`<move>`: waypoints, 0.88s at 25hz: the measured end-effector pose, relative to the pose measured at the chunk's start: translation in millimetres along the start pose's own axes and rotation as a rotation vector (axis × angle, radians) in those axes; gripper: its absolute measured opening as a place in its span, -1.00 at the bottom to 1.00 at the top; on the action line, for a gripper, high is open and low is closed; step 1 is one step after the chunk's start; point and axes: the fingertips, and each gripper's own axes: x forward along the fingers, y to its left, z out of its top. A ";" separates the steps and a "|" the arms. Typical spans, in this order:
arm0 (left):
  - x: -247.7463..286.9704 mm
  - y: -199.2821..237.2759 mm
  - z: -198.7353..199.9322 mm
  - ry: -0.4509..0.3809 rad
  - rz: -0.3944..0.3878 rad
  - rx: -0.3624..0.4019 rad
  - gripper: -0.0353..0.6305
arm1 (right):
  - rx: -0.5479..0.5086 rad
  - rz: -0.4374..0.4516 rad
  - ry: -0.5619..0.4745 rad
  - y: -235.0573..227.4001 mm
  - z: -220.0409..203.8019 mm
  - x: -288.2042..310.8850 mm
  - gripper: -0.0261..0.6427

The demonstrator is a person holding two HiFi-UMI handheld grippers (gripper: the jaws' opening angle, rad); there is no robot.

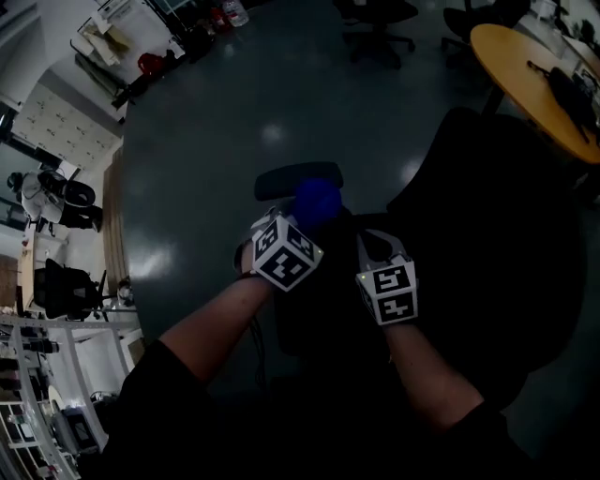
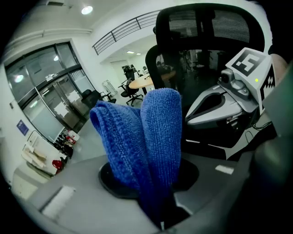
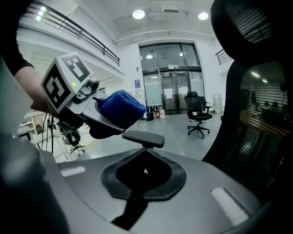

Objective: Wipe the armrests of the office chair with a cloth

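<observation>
The black office chair (image 1: pixel 506 262) fills the right of the head view, and its left armrest pad (image 1: pixel 281 180) juts out over the grey floor. My left gripper (image 1: pixel 298 223) is shut on a folded blue cloth (image 1: pixel 317 200), held at the near end of that pad. In the left gripper view the cloth (image 2: pixel 151 137) stands up between the jaws, with the chair's mesh back (image 2: pixel 210 41) behind it. The right gripper view shows the armrest (image 3: pixel 144 138) straight ahead, the cloth (image 3: pixel 120 109) just above its left end. My right gripper (image 1: pixel 375 246) is beside the left one, shut and holding nothing.
A round wooden table (image 1: pixel 530 75) stands at the back right. Other office chairs (image 1: pixel 380 23) are at the far end. Shelves and clutter (image 1: pixel 56 281) line the left side. Glass doors (image 3: pixel 171 93) and another chair (image 3: pixel 199 119) lie beyond the armrest.
</observation>
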 end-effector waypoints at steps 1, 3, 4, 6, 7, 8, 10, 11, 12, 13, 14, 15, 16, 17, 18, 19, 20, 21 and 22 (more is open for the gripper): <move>-9.5 -2.6 -0.6 0.000 0.014 -0.020 -0.47 | -0.025 0.026 0.003 7.4 -0.9 -7.4 -0.91; -27.2 -9.5 -3.3 0.001 0.043 -0.066 -0.47 | -0.069 0.085 0.010 22.7 -4.1 -20.5 -0.91; -35.9 -14.3 -7.0 0.003 0.057 -0.090 -0.47 | -0.080 0.114 0.013 31.3 -7.0 -26.2 -0.91; -52.9 -24.4 -18.4 0.010 0.083 -0.135 -0.47 | -0.091 0.171 0.020 50.5 -13.4 -34.2 -0.91; -61.2 -29.5 -25.6 0.014 0.094 -0.155 -0.47 | -0.096 0.196 0.023 61.6 -16.0 -36.5 -0.91; -69.4 -35.5 -33.7 0.018 0.102 -0.174 -0.47 | -0.104 0.220 0.025 73.3 -18.7 -38.7 -0.91; -83.6 -49.8 -49.6 0.026 0.111 -0.208 -0.47 | -0.120 0.259 0.031 94.0 -24.9 -44.0 -0.91; -89.0 -56.1 -56.3 0.027 0.114 -0.222 -0.47 | -0.128 0.274 0.032 101.4 -27.1 -45.9 -0.91; -93.9 -61.0 -62.4 0.026 0.118 -0.234 -0.47 | -0.136 0.285 0.031 107.4 -28.2 -47.0 -0.91; -99.0 -65.0 -68.4 0.024 0.122 -0.246 -0.47 | -0.145 0.293 0.030 112.8 -28.6 -47.9 -0.91; -104.6 -68.7 -74.3 0.019 0.126 -0.258 -0.47 | -0.154 0.298 0.029 117.8 -28.7 -49.3 -0.91; -110.1 -72.5 -80.0 0.011 0.130 -0.271 -0.47 | -0.164 0.301 0.029 122.3 -28.9 -51.3 -0.91; -115.1 -76.3 -85.2 0.001 0.133 -0.281 -0.47 | -0.175 0.300 0.028 125.9 -29.6 -53.7 -0.91; -119.7 -79.9 -89.8 -0.010 0.137 -0.288 -0.47 | -0.187 0.297 0.030 128.9 -30.9 -56.3 -0.91; -124.2 -83.6 -94.6 -0.020 0.140 -0.290 -0.47 | -0.197 0.292 0.034 131.8 -33.0 -59.2 -0.91; -128.7 -87.4 -100.0 -0.028 0.141 -0.291 -0.47 | -0.204 0.285 0.039 134.9 -35.7 -62.5 -0.91; -133.1 -91.4 -106.2 -0.035 0.140 -0.291 -0.47 | -0.209 0.274 0.045 137.9 -38.9 -66.3 -0.91; -137.5 -95.8 -113.2 -0.041 0.136 -0.292 -0.47 | -0.210 0.260 0.051 140.6 -42.1 -70.6 -0.91; -142.0 -100.7 -120.8 -0.047 0.133 -0.293 -0.47 | -0.210 0.245 0.054 143.2 -45.4 -75.6 -0.91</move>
